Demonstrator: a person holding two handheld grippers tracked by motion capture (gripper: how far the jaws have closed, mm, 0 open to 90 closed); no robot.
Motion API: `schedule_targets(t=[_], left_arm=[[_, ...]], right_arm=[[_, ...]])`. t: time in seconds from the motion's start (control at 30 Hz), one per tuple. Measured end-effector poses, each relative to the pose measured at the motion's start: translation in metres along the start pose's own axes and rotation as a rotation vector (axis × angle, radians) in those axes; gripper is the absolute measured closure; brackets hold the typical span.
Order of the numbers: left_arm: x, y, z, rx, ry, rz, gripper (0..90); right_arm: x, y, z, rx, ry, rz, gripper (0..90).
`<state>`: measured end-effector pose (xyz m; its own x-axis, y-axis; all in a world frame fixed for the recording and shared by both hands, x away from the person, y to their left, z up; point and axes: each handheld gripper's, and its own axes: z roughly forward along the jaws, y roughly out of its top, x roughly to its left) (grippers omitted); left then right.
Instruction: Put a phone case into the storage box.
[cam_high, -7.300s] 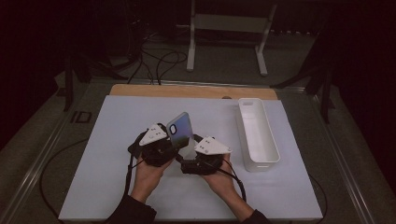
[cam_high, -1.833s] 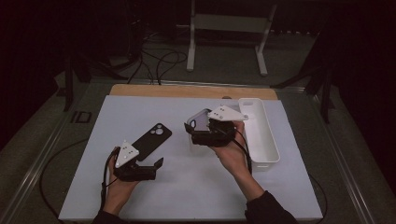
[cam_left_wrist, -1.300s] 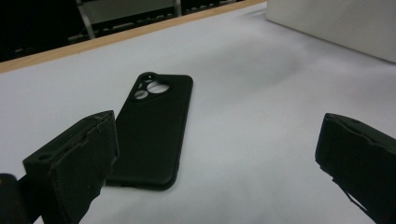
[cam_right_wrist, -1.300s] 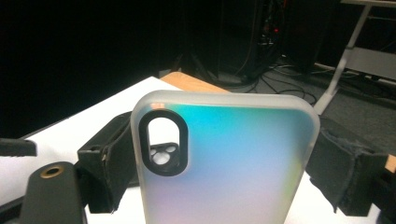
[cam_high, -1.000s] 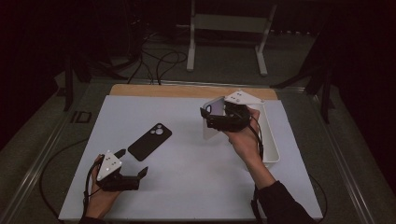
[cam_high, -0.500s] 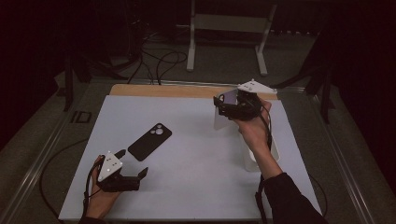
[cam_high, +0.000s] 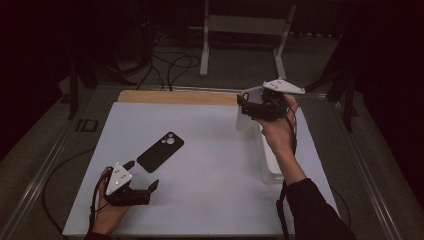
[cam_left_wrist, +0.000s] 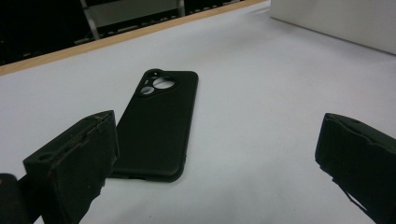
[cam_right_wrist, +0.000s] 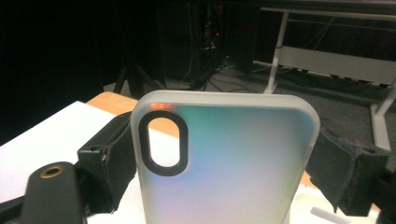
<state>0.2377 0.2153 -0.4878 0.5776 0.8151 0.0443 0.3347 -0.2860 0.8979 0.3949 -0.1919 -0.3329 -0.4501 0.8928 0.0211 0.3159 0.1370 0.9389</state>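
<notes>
Nearest the person, the left gripper (cam_high: 142, 176) is resting low on the white table mat (cam_high: 210, 200) at its near left corner, its jaws standing wide apart with nothing between them. Just beyond its fingertips a black phone case (cam_high: 160, 151) is lying flat on the mat, camera cutout at its far end; in the left gripper view it is sitting just past the left jaw, apart from both pads. Farther off and to the right, a white rectangular tray (cam_high: 270, 165) is standing along the mat's right edge, partly covered by the person's right forearm (cam_high: 290, 165). Above the tray's far end the right gripper (cam_high: 246, 107) is hanging in the air, its jaws clamped on the two long sides of a translucent frosted phone case (cam_right_wrist: 224, 163), which is standing upright between the pads. Beyond it a strip of bare wooden tabletop (cam_high: 175, 96) is showing, then dark floor with cables (cam_high: 170, 65) and a white metal stand (cam_high: 245, 30).
</notes>
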Motion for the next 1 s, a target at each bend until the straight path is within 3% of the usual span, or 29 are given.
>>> schedule_targets(t=[0.4, 0.67, 0.7, 1.0], left_arm=[[0.0, 0.0, 0.0, -0.004, 0.001, 0.001, 0.1], [-0.001, 0.0, 0.0, -0.006, 0.0, -0.001, 0.1], [-0.001, 0.0, 0.0, -0.005, 0.0, -0.001, 0.1], [-0.001, -0.001, -0.001, -0.004, -0.002, -0.002, 0.1]], right_arm=[[-0.021, 0.005, 0.005, -0.019, -0.077, 0.001, 16.7], [-0.028, 0.004, 0.01, -0.009, -0.101, -0.003, 16.7], [-0.037, 0.002, 0.013, -0.004, -0.122, 0.014, 16.7], [-0.056, -0.003, 0.02, 0.024, -0.153, 0.042, 16.8]])
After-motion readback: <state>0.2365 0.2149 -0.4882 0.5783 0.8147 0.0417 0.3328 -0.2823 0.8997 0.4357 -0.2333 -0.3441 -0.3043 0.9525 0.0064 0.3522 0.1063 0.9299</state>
